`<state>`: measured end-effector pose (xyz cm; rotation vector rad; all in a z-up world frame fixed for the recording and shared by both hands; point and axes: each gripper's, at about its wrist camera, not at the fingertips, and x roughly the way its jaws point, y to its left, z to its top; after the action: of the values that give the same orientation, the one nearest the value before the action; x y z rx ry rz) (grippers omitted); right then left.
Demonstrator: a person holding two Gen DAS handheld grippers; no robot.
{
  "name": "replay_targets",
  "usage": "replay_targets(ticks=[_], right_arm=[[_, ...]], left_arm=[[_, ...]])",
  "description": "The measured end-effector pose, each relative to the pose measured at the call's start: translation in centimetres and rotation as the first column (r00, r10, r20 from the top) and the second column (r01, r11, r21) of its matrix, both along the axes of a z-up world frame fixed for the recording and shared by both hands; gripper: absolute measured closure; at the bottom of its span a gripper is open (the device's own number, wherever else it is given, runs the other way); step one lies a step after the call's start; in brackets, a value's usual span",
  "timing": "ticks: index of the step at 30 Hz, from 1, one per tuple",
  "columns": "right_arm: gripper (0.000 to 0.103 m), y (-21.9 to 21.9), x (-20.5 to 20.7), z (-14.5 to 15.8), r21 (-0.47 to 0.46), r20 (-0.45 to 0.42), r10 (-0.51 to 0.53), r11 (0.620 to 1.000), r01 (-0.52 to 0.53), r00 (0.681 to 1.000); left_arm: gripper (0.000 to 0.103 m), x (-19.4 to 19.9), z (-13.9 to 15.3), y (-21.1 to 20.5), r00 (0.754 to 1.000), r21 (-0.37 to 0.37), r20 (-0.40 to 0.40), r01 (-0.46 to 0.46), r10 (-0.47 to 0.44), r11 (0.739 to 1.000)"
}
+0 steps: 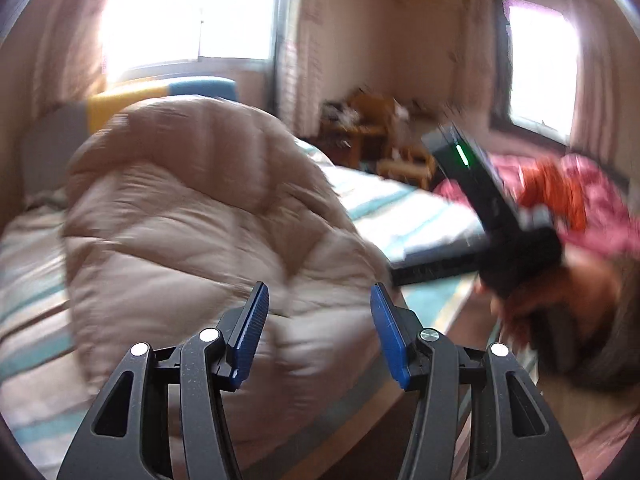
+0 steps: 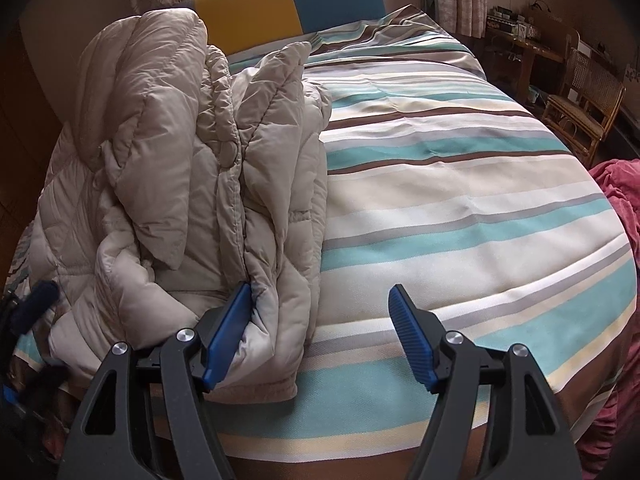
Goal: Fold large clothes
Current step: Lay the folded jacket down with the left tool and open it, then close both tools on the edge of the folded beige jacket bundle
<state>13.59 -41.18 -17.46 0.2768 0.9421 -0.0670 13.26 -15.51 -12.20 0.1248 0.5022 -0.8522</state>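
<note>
A large beige quilted puffer coat (image 2: 180,184) lies bunched and partly folded on the left side of the striped bed (image 2: 460,200). My right gripper (image 2: 320,300) is open over the bed's near edge, its left pad (image 2: 226,332) touching the coat's lower hem, holding nothing. In the left wrist view the coat (image 1: 192,220) fills the middle, blurred by motion. My left gripper (image 1: 318,300) is open and empty just in front of the coat. The right gripper's body (image 1: 492,200) with a green light shows at the right of that view.
A yellow and blue headboard (image 2: 288,0) stands behind the bed. A wooden desk and wicker chair (image 2: 580,104) stand at the far right. Pink-red fabric (image 2: 624,200) lies at the right edge. Bright windows (image 1: 188,16) sit behind the bed.
</note>
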Motion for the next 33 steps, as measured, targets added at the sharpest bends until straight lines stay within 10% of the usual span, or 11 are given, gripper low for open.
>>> replay_targets(ticks=[5, 11, 14, 24, 33], right_arm=[[0.034, 0.0, -0.5, 0.6, -0.037, 0.001, -0.015, 0.999, 0.015, 1.0], [0.035, 0.2, -1.7, 3.9, -0.067, 0.119, -0.002, 0.998, 0.01, 0.993], [0.038, 0.0, -1.8, 6.2, -0.039, 0.2, -0.019, 0.999, 0.027, 0.98], [0.047, 4.6, 6.0, 12.2, -0.08, 0.341, 0.137, 0.99, -0.116, 0.93], [0.055, 3.6, 15.2, 8.7, -0.146, 0.237, 0.117, 0.986, -0.084, 0.964]], left_arm=[[0.05, 3.1, 2.0, 4.7, 0.96, -0.079, 0.02, -0.278, 0.28, 0.957], [0.05, 10.0, 1.6, 10.3, 0.77, -0.047, -0.03, -0.638, 0.637, 0.769], [0.05, 13.2, 0.0, 11.6, 0.723, -0.031, -0.133, -0.687, 0.679, 0.726], [0.05, 15.3, -0.3, 3.6, 0.799, 0.083, -0.103, -0.587, 0.593, 0.805], [0.05, 19.6, 1.7, -1.9, 0.795, 0.322, -0.062, -0.557, 0.604, 0.766]])
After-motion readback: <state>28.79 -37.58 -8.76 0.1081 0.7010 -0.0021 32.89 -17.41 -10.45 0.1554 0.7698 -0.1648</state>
